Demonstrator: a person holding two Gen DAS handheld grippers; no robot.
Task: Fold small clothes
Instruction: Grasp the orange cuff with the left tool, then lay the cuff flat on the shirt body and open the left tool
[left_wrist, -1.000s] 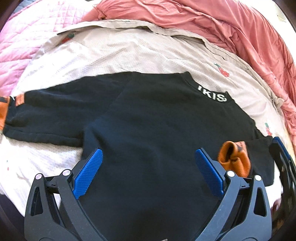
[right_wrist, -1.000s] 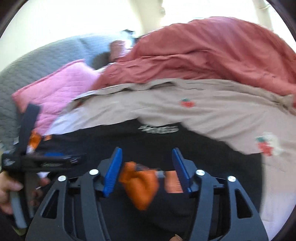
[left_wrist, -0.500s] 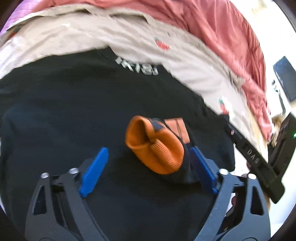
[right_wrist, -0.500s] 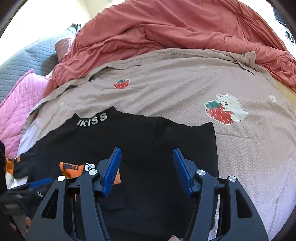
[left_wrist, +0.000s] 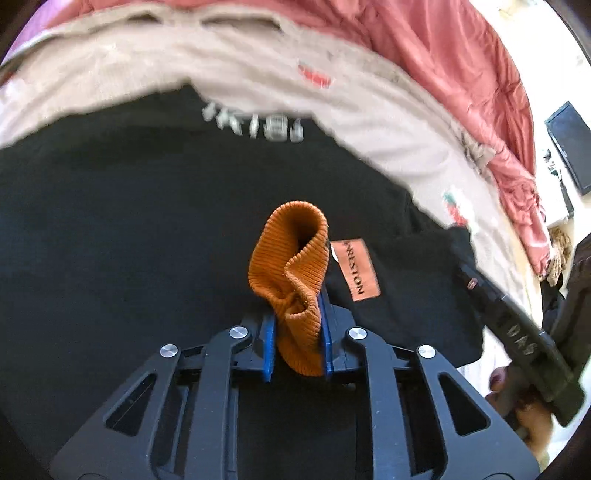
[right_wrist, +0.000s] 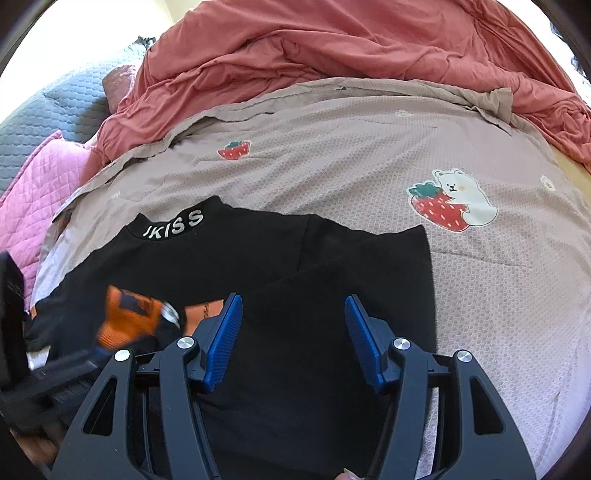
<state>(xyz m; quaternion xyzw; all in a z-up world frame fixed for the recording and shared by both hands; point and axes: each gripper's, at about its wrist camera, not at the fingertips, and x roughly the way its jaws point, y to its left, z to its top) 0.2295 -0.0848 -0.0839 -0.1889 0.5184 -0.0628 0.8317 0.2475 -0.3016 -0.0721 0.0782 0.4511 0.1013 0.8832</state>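
Orange cuff (left_wrist: 291, 280) of black top (right_wrist: 258, 258), flat on bed (right_wrist: 498, 295), pinched in left gripper (left_wrist: 297, 332), fingers just closed. Right gripper (right_wrist: 293, 339) half-wide, empty. Step: sleeve fold; next, carry cuff across w/o dragging body.

Left gripper (left_wrist: 297, 336) just clamped down on the orange ribbed cuff (left_wrist: 291, 273), bunched up over the black sweater (left_wrist: 129, 229) near the bedspread's (left_wrist: 258, 70) right edge.

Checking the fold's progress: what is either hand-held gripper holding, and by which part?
Left hand-held gripper clamps the black top's orange cuff. Right hand-held gripper holds nothing.
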